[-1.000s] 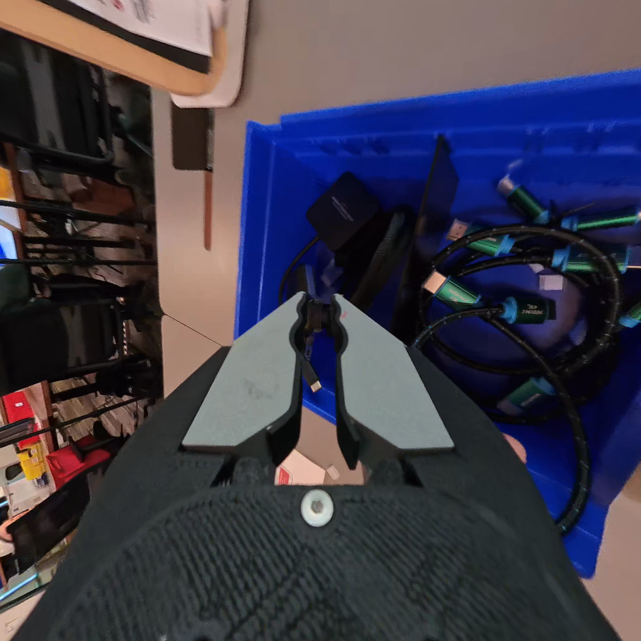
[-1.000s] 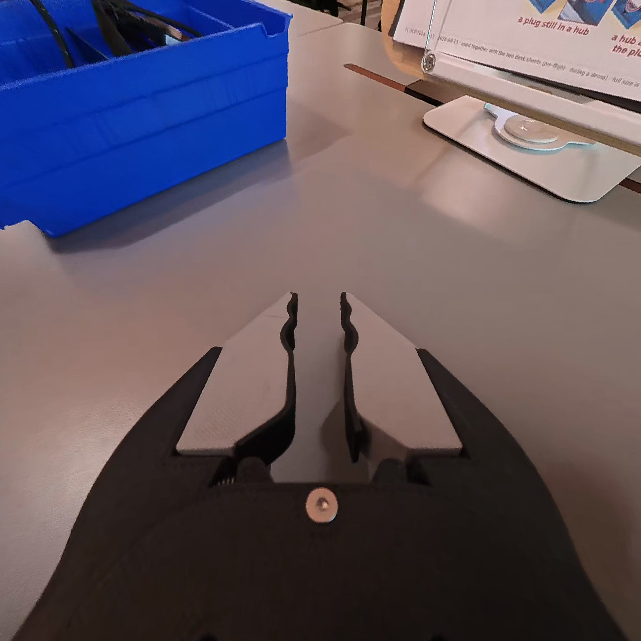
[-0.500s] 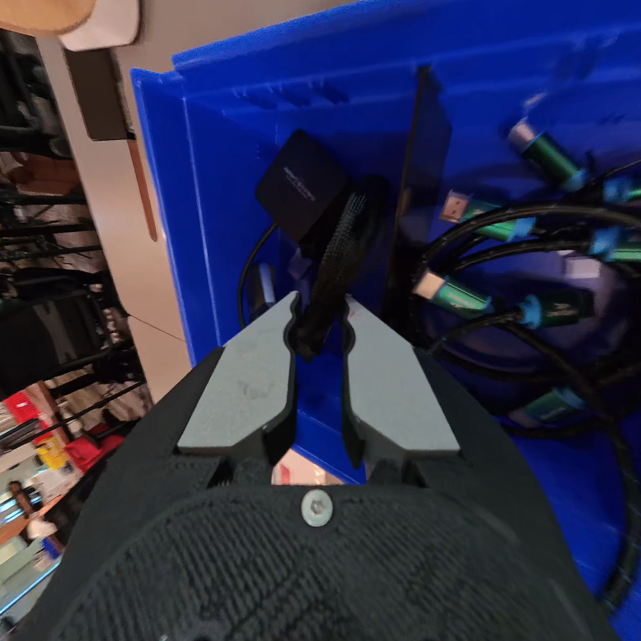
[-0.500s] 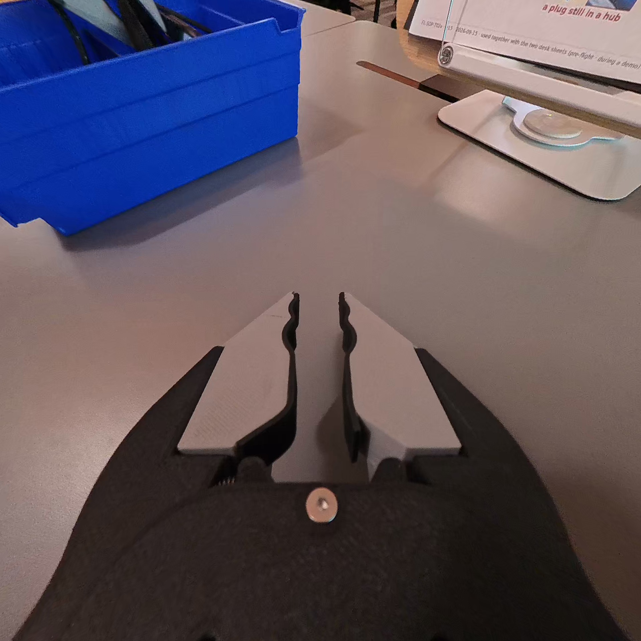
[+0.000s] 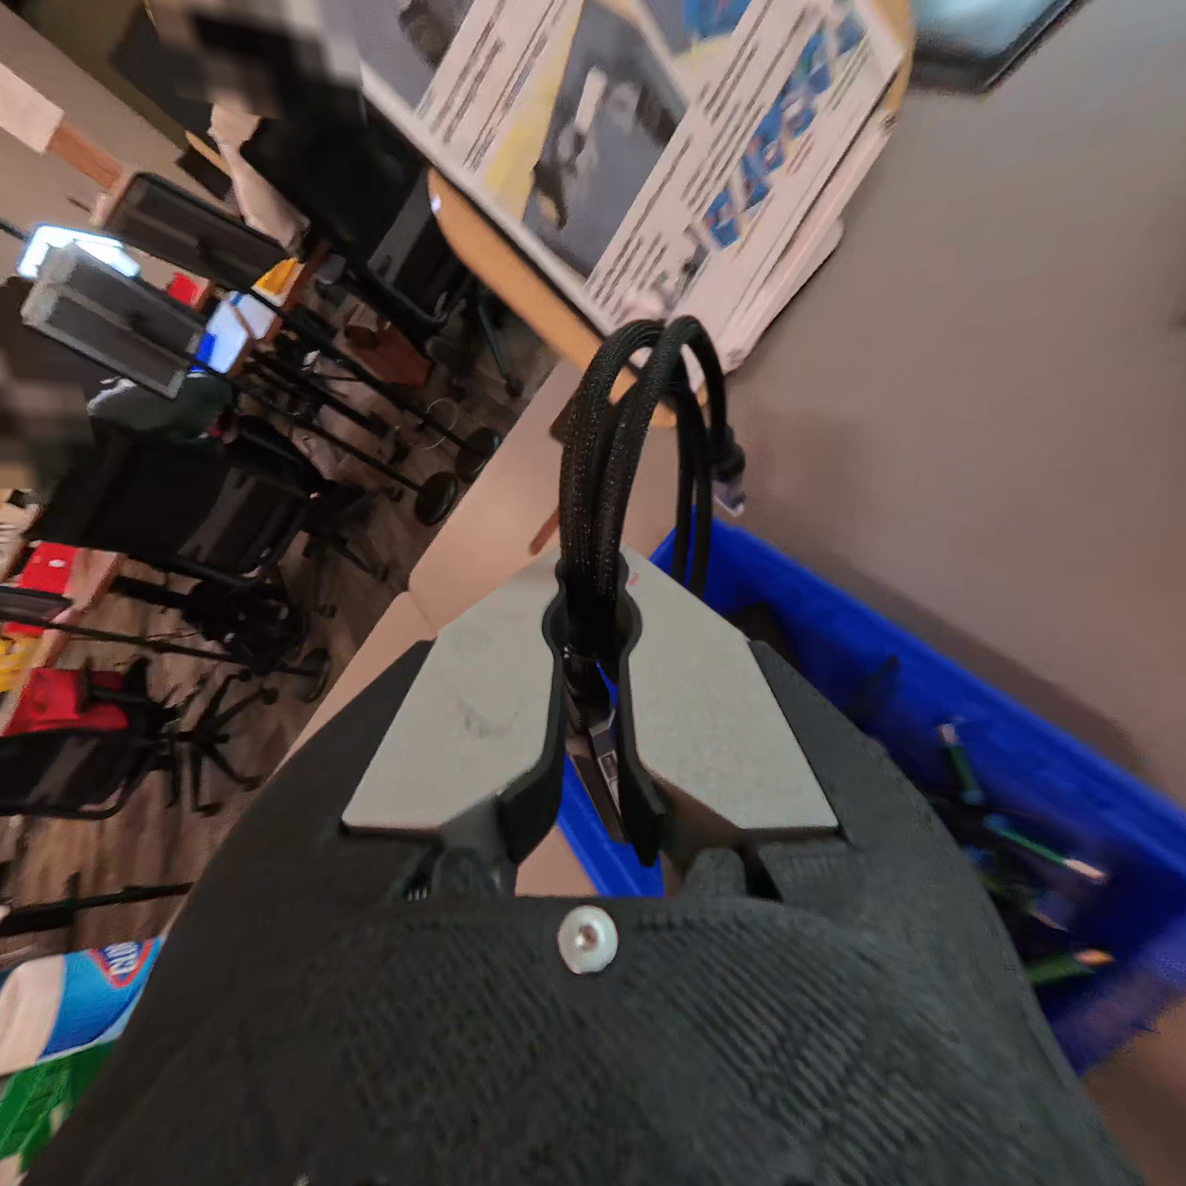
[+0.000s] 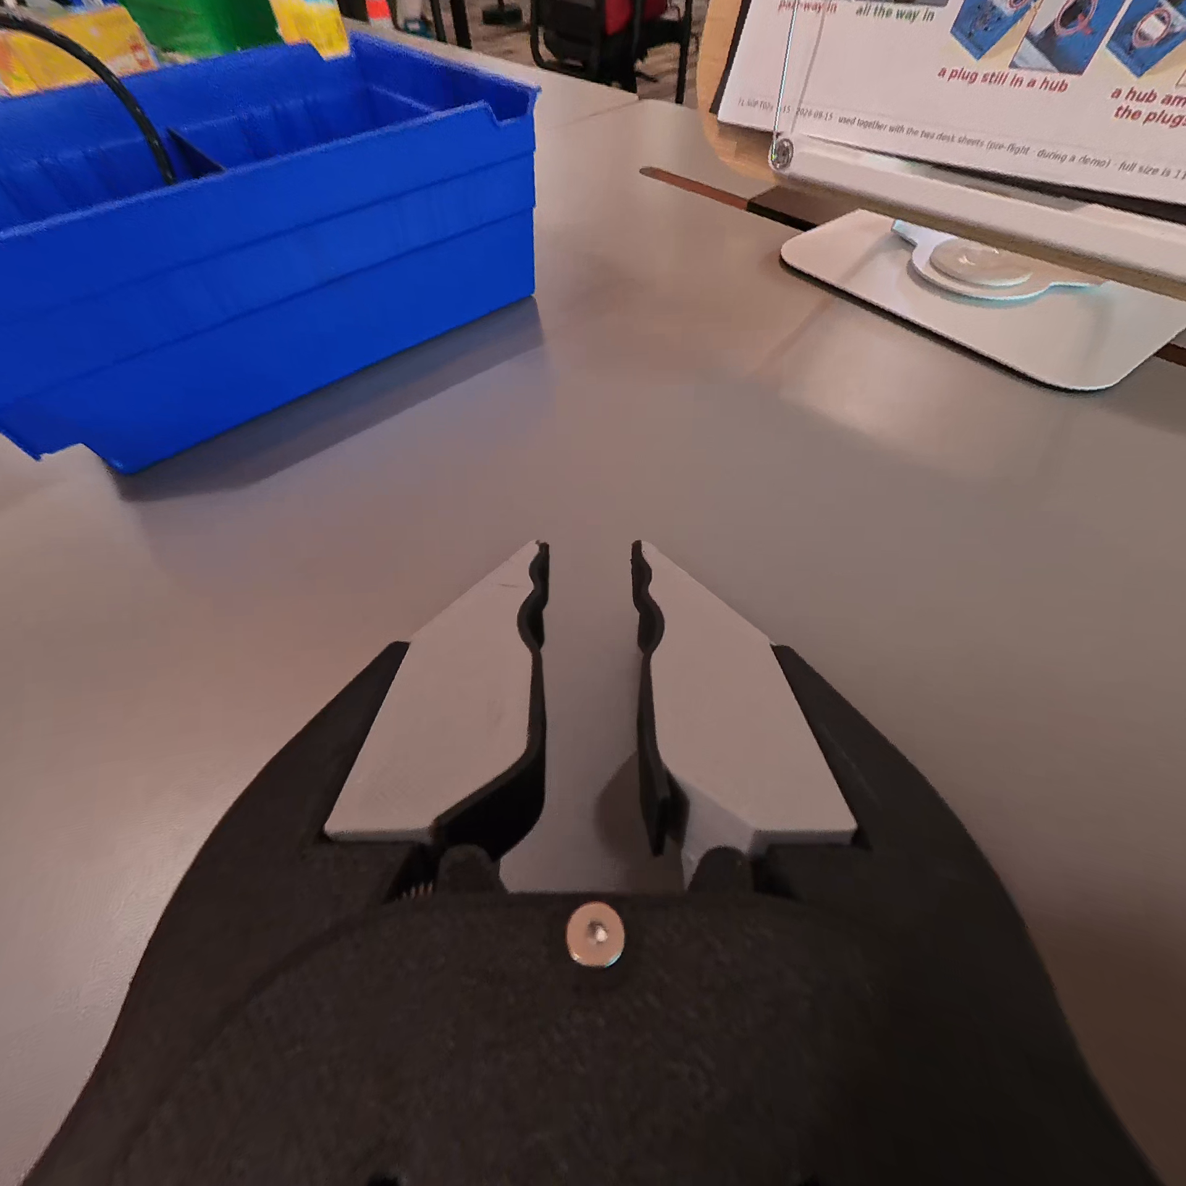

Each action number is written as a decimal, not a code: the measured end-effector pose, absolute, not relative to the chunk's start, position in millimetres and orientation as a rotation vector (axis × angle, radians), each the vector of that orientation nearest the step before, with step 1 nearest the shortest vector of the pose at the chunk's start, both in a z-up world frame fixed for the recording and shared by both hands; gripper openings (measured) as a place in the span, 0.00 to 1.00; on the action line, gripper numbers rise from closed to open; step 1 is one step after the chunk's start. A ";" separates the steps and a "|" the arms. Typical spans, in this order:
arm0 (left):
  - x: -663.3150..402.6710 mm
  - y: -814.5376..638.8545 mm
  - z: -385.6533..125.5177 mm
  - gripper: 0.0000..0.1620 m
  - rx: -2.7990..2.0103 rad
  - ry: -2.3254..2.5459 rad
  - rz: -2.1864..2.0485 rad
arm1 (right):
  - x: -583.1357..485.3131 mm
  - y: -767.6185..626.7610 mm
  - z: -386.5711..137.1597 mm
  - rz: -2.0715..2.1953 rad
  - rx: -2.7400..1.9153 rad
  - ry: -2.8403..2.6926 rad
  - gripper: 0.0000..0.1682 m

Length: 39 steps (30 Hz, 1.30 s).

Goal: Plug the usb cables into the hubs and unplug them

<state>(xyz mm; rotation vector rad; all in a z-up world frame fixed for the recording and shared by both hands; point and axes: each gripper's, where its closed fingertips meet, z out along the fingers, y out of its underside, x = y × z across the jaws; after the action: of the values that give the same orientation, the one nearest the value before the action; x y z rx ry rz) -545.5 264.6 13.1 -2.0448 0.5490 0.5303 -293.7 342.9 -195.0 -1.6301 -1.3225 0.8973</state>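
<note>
Lifted since earlier: left tongs [image 5: 592,581] clamped on black braided cable [image 5: 593,462], now above blue bin [image 5: 853,648] | cable loops forward along tongs' axis | right tongs [image 6: 589,558] slightly parted, empty, low over desk [image 6: 738,462], bin ahead-left

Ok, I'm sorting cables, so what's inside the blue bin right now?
In the left wrist view the blue bin holds blurred green-tipped cables. The left gripper, shut on a black braided cable, covers much of the bin. The right wrist view shows a divider; the floor is hidden.
</note>
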 end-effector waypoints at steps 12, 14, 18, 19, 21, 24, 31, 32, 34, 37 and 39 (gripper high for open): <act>-348.8 250.7 32.0 0.05 -1.925 0.617 -0.194 | -279.2 282.2 -110.7 1.478 -1.213 -1.285 0.46; -325.2 256.0 15.3 0.05 -1.926 0.580 -0.363 | -265.9 274.1 -94.1 1.559 -1.125 -1.288 0.54; -287.4 277.1 -34.5 0.04 -2.010 0.508 -0.668 | -233.9 266.4 -71.1 1.525 -0.985 -1.277 0.35; -281.3 283.0 -47.1 0.04 -2.038 0.508 -0.695 | -228.6 268.6 -69.2 1.479 -0.987 -1.278 0.16; -277.4 298.2 -66.6 0.05 -2.073 0.505 -0.673 | -218.5 274.1 -62.6 1.426 -1.004 -1.257 0.06; -270.6 321.8 -87.0 0.05 -2.086 0.506 -0.640 | -212.1 277.7 -57.4 1.407 -1.089 -1.268 0.04; -275.9 363.2 -149.7 0.15 -2.252 0.482 -0.465 | -227.9 316.9 -76.9 1.246 -1.511 -1.136 0.02; -279.8 365.9 -150.4 0.15 -2.247 0.468 -0.446 | -229.1 326.2 -79.4 1.225 -1.553 -1.091 0.02; -294.5 367.8 -149.4 0.18 -2.241 0.449 -0.354 | -229.3 350.2 -90.0 1.113 -1.640 -1.026 0.03; -322.7 359.5 -149.9 0.30 -2.250 0.433 -0.154 | -233.9 375.0 -109.4 0.974 -1.724 -1.019 0.03; -332.2 346.5 -148.8 0.31 -2.235 0.453 -0.075 | -238.3 389.4 -121.7 0.872 -1.753 -1.017 0.04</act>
<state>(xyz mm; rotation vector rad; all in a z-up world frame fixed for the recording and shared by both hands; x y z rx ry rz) -332.2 346.5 -148.8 -2.2354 0.4530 -0.0753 -238.3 389.4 -121.7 -1.7531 -1.0171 0.8719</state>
